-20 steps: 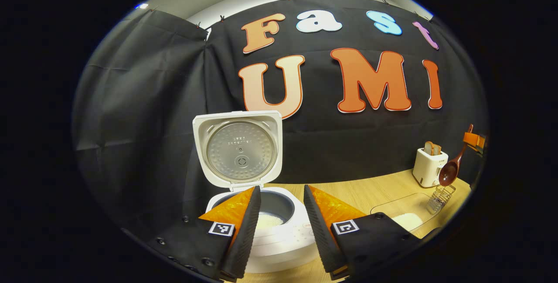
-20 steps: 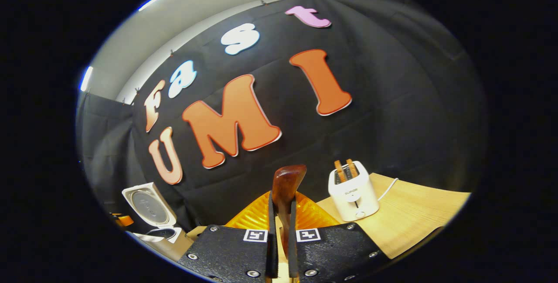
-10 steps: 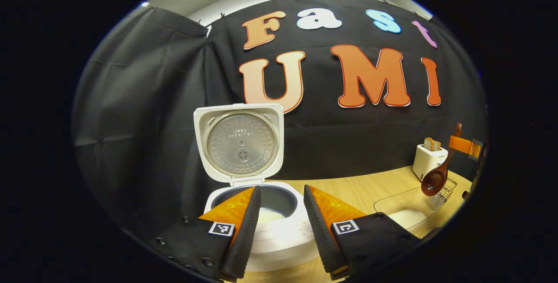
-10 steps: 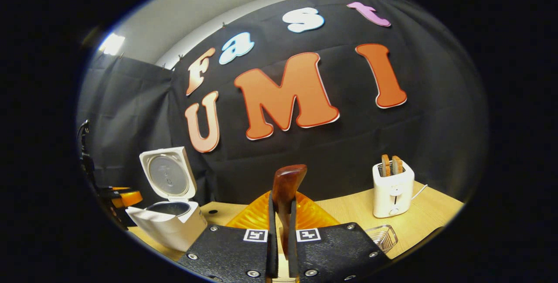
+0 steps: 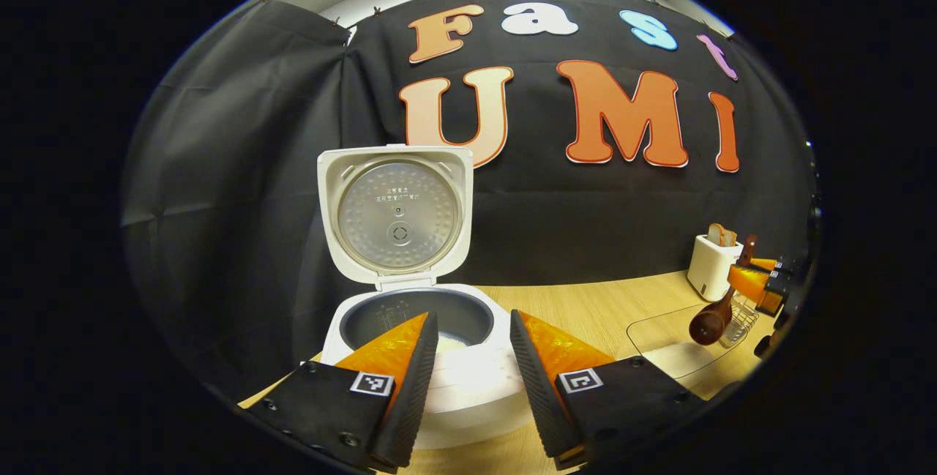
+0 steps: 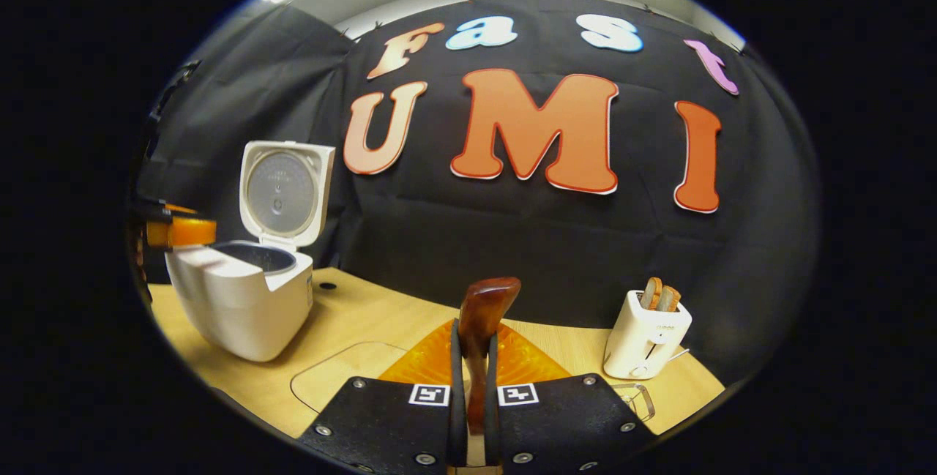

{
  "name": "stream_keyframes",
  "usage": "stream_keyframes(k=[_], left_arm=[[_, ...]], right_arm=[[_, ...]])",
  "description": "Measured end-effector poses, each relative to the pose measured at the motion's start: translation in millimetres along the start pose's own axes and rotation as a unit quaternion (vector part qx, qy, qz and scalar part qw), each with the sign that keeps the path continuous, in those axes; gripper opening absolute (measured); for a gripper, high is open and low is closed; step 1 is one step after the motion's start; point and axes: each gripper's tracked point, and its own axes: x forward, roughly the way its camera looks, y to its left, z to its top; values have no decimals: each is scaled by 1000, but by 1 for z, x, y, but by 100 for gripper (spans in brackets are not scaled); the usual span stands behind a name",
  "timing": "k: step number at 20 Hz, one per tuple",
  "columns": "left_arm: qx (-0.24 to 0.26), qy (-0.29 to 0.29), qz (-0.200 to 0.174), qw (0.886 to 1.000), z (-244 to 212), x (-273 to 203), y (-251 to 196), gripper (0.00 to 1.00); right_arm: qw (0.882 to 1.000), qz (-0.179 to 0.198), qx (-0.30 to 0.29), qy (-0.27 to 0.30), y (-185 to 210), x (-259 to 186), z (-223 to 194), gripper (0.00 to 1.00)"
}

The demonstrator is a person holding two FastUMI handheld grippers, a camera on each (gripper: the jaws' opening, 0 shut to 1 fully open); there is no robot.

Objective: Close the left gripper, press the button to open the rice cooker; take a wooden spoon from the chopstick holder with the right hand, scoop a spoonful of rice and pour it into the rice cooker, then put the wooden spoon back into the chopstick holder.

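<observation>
The rice cooker (image 5: 432,358) is seen standing on the wooden bench (image 5: 585,307) near its left end, close to the back edge, with its lid (image 5: 395,215) raised upright and white rice (image 5: 452,343) lying in the inner pot. The left gripper (image 5: 472,380) is held just in front of the cooker, its fingers spread apart with nothing between them. In the right gripper view, the right gripper (image 6: 472,394) is seen pressed together on the handle of the wooden spoon (image 6: 483,314), both fingers clamped against it. In the left gripper view, the spoon (image 5: 708,323) is seen held in the air over the right end of the bench, bowl downward, above a clear tray (image 5: 659,336). The wire chopstick holder (image 5: 739,318) is set just beside the spoon, and a white toaster (image 6: 648,336) with bread in its slots is placed near the back edge at the right end.
</observation>
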Motion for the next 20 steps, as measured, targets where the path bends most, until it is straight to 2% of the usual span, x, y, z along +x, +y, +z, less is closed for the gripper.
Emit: stream_keyframes(k=[3,5,8,11,15,20], left_arm=[[-2,6,-2,1000,-5,3,1,68],[-3,9,-2,1000,-11,2,0,68],[-6,14,1,1000,-14,2,3,67],[-10,13,-1,1000,-15,1,3,67],[-13,12,-6,1000,-15,1,-1,67],[-18,12,-5,1000,-17,-2,1,68]], right_arm=[[999,3,-29,38,10,4,-25,10],[999,0,-19,46,14,1,-29,9],[997,-3,37,63,13,-5,-34,10],[990,11,112,90,17,-5,-45,10],[970,10,220,100,16,-7,-46,10],[942,-6,314,117,13,-3,-52,10]])
